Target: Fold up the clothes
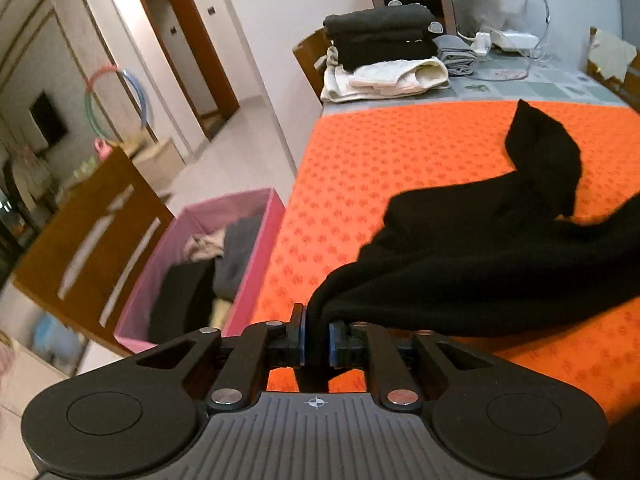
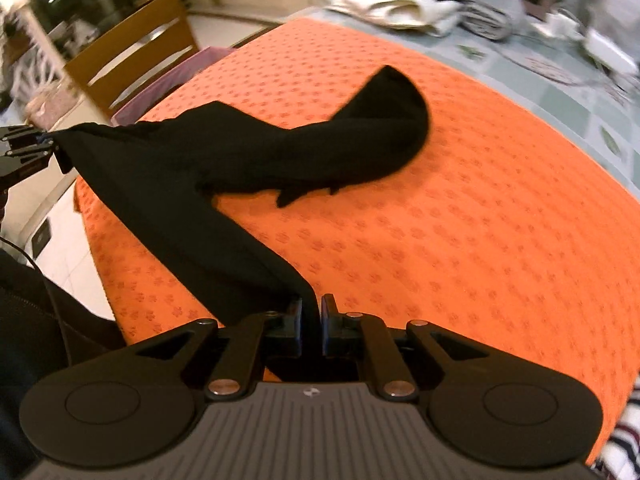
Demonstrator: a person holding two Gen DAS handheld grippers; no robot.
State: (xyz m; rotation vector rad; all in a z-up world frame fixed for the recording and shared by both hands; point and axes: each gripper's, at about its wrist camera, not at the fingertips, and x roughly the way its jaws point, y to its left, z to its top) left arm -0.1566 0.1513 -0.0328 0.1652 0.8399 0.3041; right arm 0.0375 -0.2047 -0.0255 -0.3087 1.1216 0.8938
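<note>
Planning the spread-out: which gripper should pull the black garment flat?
Right, probably: the right gripper sits over the orange mat; the left gripper holds the black garment at the mat's edge.

Open orange mat (image 2: 480, 220) right of black garment (image 2: 248, 152); far edge blocked by stacked folded clothes (image 1: 384, 52) and cables (image 1: 536, 20); left edge bordered by pink laundry bin (image 1: 192, 272) and wooden chair (image 2: 132, 48).
</note>
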